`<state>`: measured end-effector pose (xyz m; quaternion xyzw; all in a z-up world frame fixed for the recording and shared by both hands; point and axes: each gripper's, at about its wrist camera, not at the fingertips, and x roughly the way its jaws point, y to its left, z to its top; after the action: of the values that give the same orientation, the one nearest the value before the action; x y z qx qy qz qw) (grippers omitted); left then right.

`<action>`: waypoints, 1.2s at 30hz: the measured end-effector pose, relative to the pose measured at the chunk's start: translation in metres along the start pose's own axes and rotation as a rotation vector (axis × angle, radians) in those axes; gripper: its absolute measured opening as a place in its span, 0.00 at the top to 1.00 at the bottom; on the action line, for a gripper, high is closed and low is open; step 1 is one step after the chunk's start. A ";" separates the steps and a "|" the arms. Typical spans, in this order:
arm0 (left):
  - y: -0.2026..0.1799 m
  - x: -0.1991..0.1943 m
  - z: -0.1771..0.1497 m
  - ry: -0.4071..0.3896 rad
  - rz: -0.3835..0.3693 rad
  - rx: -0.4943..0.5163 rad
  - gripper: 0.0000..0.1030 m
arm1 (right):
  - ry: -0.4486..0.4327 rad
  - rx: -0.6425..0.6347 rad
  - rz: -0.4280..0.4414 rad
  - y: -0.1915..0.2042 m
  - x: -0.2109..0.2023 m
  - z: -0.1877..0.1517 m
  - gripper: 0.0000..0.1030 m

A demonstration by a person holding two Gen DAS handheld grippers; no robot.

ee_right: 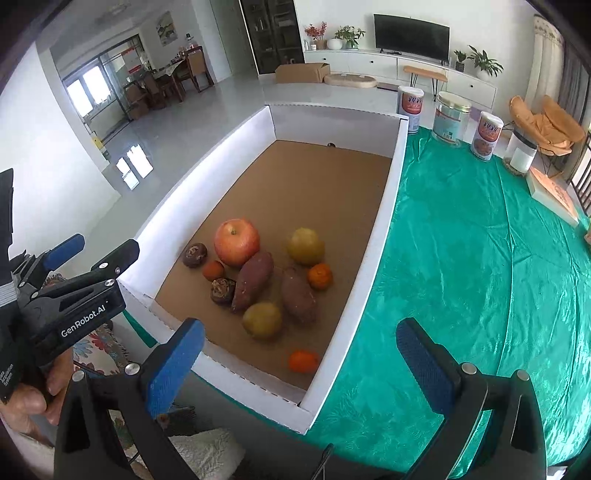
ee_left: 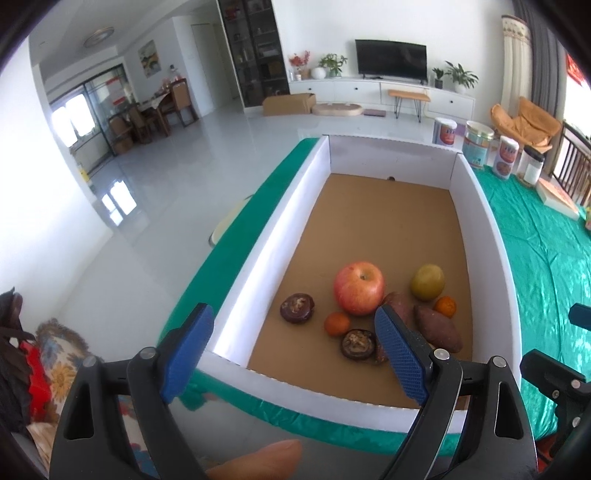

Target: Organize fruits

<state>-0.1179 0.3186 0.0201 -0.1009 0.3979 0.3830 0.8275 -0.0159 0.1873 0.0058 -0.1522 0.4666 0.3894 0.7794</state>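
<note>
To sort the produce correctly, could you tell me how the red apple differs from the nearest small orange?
The red apple is much larger than the nearest small orange. The apple is pink-red with a stem dimple; the orange is plain bright orange. The apple sits among other produce; the orange lies alone. Both rest inside the white-walled box.

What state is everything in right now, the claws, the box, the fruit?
Left claw: open, empty.
Right claw: open, empty.
Cardboard box: open-topped, on the green cloth.
Apple: upright, stem up.
Sweet potatoes: lying flat.
Television: off.
</note>
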 end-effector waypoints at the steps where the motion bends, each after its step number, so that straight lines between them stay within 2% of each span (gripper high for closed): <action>1: 0.001 0.001 0.000 0.003 -0.006 -0.006 0.12 | 0.003 0.002 -0.004 0.000 0.001 0.001 0.00; 8: -0.001 0.008 0.004 0.044 -0.026 -0.005 0.12 | -0.003 0.006 -0.026 0.001 0.004 0.009 0.00; 36: 0.003 0.011 0.008 0.070 -0.030 -0.008 0.12 | 0.024 -0.008 -0.064 0.011 0.006 0.012 0.00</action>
<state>-0.1111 0.3307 0.0172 -0.1238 0.4237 0.3682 0.8183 -0.0153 0.2045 0.0088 -0.1751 0.4693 0.3642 0.7851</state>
